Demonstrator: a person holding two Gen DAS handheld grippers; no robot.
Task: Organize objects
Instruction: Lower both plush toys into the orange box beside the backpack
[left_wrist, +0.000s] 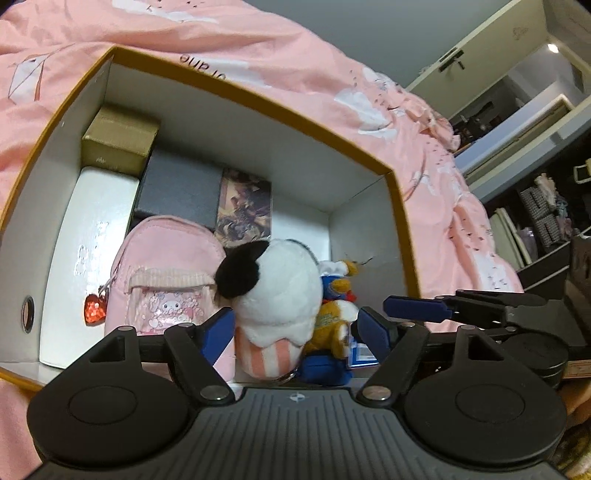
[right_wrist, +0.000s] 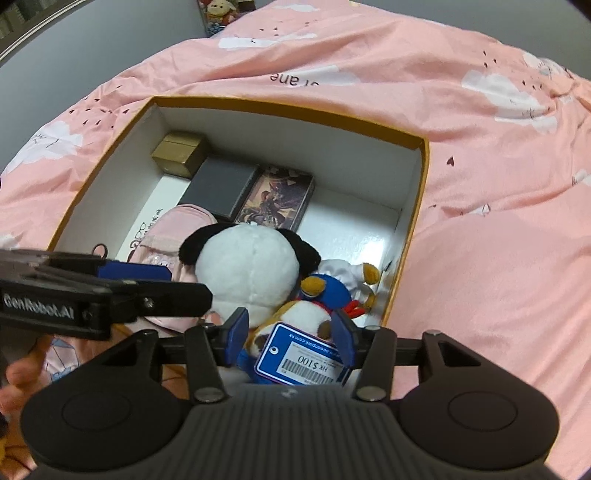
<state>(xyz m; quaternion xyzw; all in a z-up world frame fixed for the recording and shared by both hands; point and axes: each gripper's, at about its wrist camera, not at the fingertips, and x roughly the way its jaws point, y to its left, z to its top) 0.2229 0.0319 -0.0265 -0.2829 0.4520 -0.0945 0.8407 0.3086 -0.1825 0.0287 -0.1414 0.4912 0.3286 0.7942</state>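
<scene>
An orange-rimmed box (left_wrist: 258, 92) (right_wrist: 295, 107) with white walls lies on the bed. Near its front stands a black-and-white plush (left_wrist: 273, 288) (right_wrist: 247, 266) with a pink striped base. My left gripper (left_wrist: 295, 326) is open around it, pads apart from its sides. Beside it lies an orange and blue plush toy (left_wrist: 332, 314) (right_wrist: 317, 295) with a blue price tag (right_wrist: 303, 356). My right gripper (right_wrist: 291, 334) is shut on this toy. The left gripper's finger (right_wrist: 133, 273) reaches in from the left in the right wrist view.
The box also holds a gold box (left_wrist: 118, 140), a grey box (left_wrist: 177, 192), a picture-printed box (left_wrist: 245, 206), a white box (left_wrist: 96, 240) and a pink mini backpack (left_wrist: 162, 269). Pink bedding (right_wrist: 480, 221) surrounds it. Shelves (left_wrist: 535, 221) stand right. A hand (right_wrist: 22, 373) shows lower left.
</scene>
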